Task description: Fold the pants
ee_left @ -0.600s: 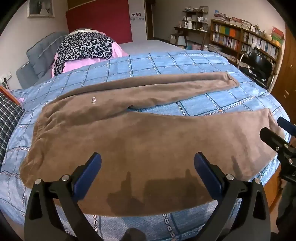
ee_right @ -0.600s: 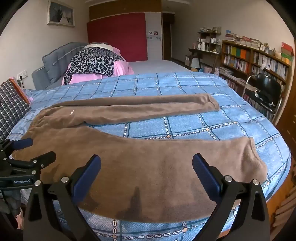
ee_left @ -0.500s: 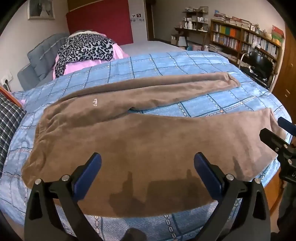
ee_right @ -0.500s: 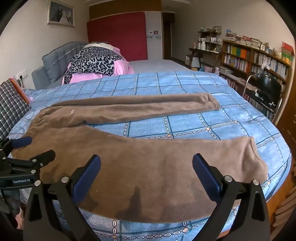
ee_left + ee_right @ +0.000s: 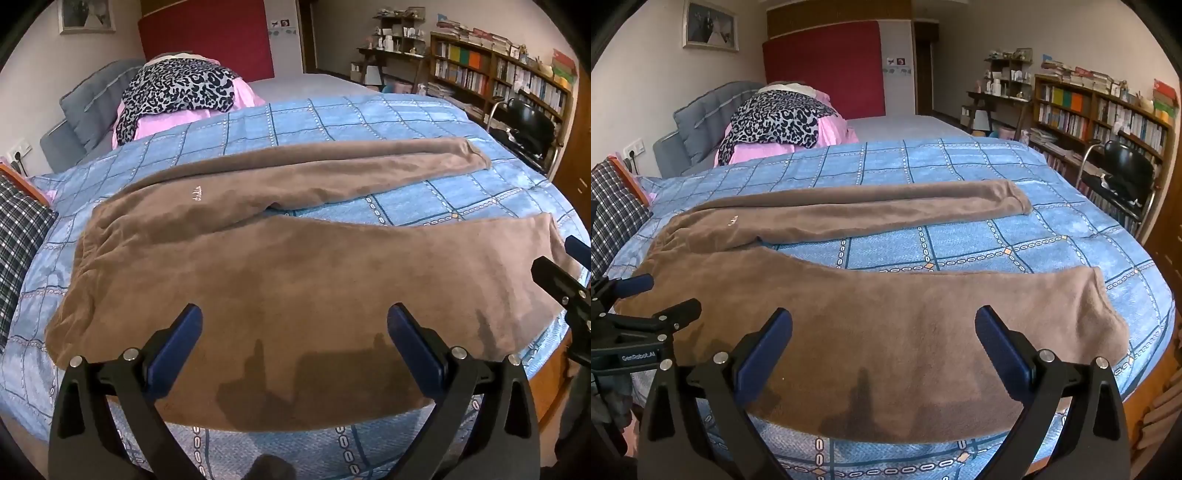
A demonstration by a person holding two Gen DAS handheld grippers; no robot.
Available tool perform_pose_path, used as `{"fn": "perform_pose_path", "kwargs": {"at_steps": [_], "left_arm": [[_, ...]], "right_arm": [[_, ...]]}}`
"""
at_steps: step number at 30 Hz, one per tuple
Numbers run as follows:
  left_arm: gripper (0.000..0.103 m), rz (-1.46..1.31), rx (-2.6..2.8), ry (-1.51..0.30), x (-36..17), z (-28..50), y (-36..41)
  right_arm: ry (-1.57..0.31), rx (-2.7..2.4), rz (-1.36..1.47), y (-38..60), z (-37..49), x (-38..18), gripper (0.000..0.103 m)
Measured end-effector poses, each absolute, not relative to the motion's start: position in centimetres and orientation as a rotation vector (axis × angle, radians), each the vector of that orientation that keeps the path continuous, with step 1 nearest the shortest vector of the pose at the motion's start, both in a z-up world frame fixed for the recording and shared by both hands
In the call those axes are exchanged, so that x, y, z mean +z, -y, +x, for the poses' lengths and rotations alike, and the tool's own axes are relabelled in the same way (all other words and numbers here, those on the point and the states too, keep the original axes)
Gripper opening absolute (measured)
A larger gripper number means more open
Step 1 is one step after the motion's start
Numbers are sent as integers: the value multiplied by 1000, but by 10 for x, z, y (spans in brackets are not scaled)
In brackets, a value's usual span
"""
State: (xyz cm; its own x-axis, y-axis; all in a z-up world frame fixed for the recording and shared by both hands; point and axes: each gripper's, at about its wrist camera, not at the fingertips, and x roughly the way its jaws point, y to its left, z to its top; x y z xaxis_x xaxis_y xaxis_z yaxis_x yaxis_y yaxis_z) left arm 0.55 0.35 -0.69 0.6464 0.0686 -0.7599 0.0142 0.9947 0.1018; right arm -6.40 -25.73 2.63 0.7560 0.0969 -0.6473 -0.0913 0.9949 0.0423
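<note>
Since a moment ago the left tool [image 5: 293,339] has edged nearer the brown pants [image 5: 295,280], which haven't shifted: spread flat on the blue checked bedspread [image 5: 369,118], legs parted. Both it and the right tool [image 5: 882,343] hover jaws wide apart, holding nothing. Behind lie a leopard-print cloth [image 5: 775,122], bookshelves [image 5: 1100,110] and, I think, a black chair [image 5: 1123,170].
</note>
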Motion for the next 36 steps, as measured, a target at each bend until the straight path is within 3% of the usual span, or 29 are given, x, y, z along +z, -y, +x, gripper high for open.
{"fn": "perform_pose_path", "kwargs": {"at_steps": [36], "left_arm": [[101,108,54,-885,-14,12,-5]], "right_arm": [[-740,90,20,261,-60,14,98]]}}
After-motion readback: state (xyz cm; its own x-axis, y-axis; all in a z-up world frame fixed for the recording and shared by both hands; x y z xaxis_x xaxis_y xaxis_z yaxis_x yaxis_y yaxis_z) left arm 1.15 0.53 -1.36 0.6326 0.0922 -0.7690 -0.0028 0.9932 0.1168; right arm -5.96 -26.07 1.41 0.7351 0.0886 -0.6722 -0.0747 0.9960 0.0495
